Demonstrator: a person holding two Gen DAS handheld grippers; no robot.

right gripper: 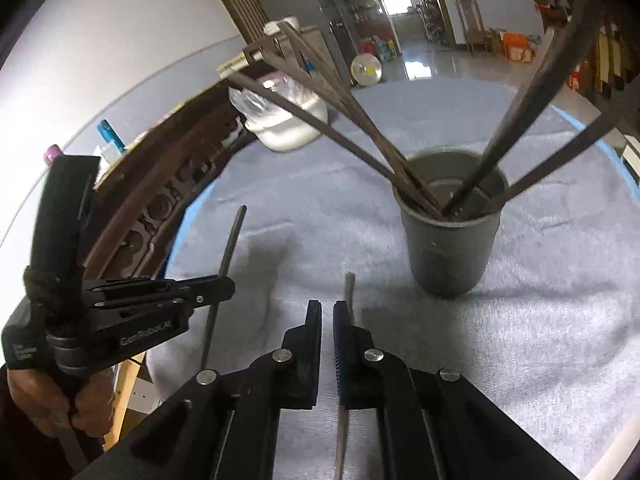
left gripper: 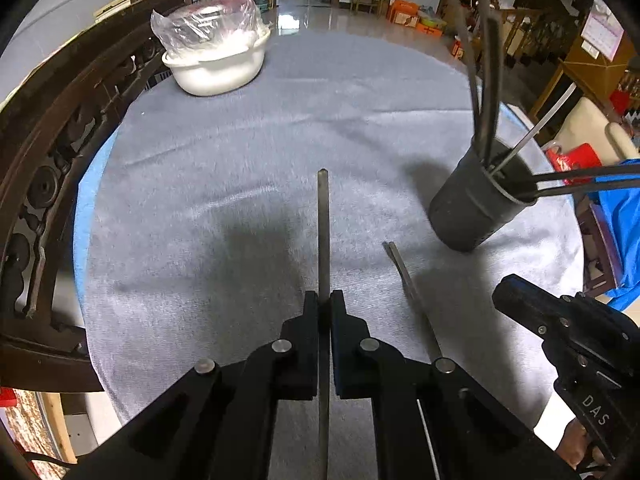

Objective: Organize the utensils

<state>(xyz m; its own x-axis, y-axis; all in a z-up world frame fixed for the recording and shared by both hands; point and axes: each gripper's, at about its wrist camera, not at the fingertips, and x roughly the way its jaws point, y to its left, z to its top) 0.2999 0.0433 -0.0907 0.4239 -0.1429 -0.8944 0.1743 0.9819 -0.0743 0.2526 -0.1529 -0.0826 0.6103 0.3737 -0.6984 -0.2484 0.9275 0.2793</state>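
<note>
Several utensils: leaned fanned out in the dark holder [right gripper: 450, 236] near the table's [left gripper: 240, 160] right edge.
White bowl [left gripper: 218, 68]: plastic-covered, far left edge.
Left gripper [left gripper: 325, 312]: pinched a chopstick [left gripper: 323, 232] pointing away, tilted downward.
Right gripper [right gripper: 327, 320]: clamped another chopstick [right gripper: 349, 292], likewise angled down.

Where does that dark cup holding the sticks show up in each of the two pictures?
Left wrist view: the dark cup is at mid right, leaning, beyond the left tongs.
Right wrist view: the dark cup stands right of centre, chopsticks fanning out of it.
Shared landmark: the white bowl under plastic wrap, at the table's far edge.
</note>
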